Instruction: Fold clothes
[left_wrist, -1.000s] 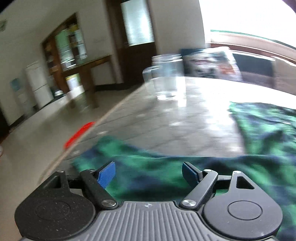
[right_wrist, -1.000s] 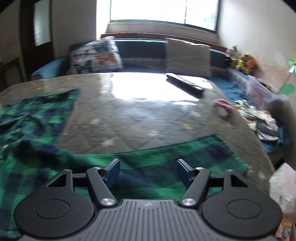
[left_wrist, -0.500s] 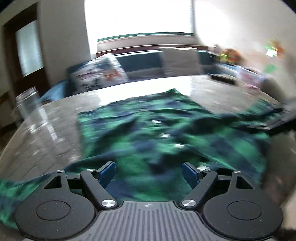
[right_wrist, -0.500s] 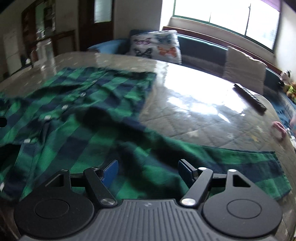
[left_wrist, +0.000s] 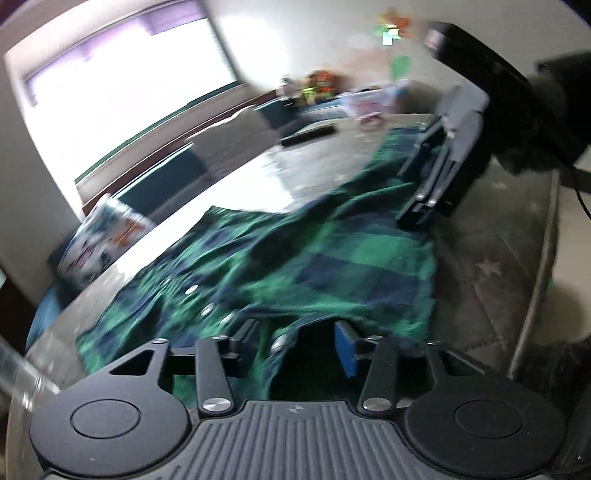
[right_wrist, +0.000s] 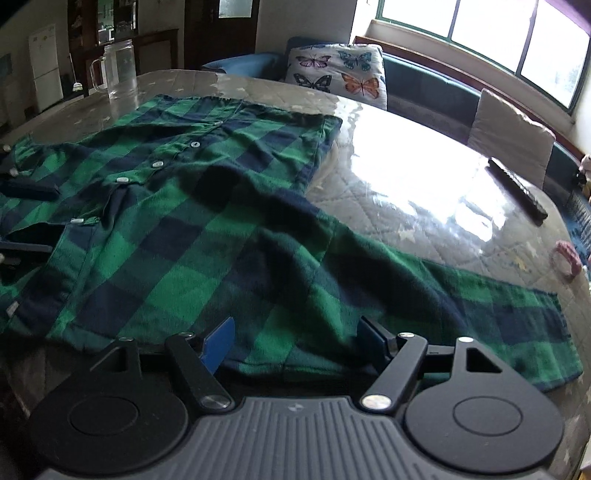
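The plaid shirt (right_wrist: 207, 206), green w/ navy checks, lies spread flat on the table (right_wrist: 424, 192), front side up, button row (right_wrist: 157, 164) visible. In the right wrist view its body runs from near edge toward the far left, hem at the far side close to the glass jar (right_wrist: 120, 68); collar end is at the near left. One sleeve (right_wrist: 480, 306) stretches out to the right, long axis approx. across the view, cuff end near the table's right edge.

Right gripper (right_wrist: 295, 341): jaws wide apart, nothing between them, blue pad on the left finger shows; it hangs just over the shirt where sleeve meets body. The fabric directly under the gripper body is hidden.

Left gripper (left_wrist: 295, 341): jaws also well apart, over the collar/placket area. Cloth lies between the fingers but I cannot tell if they touch it. This view is blurred, so checks and buttons are smeared. The right gripper (left_wrist: 432, 177) is seen there too, at far right over the shirt, its top cut off by the frame edge.

Other things: a remote (right_wrist: 517, 188) on the far right of the table, a pink ring-shaped item (right_wrist: 567, 260) partly cut off at the right edge, a butterfly pillow (right_wrist: 336, 70) and a grey cushion (right_wrist: 513, 136) on the bench behind.
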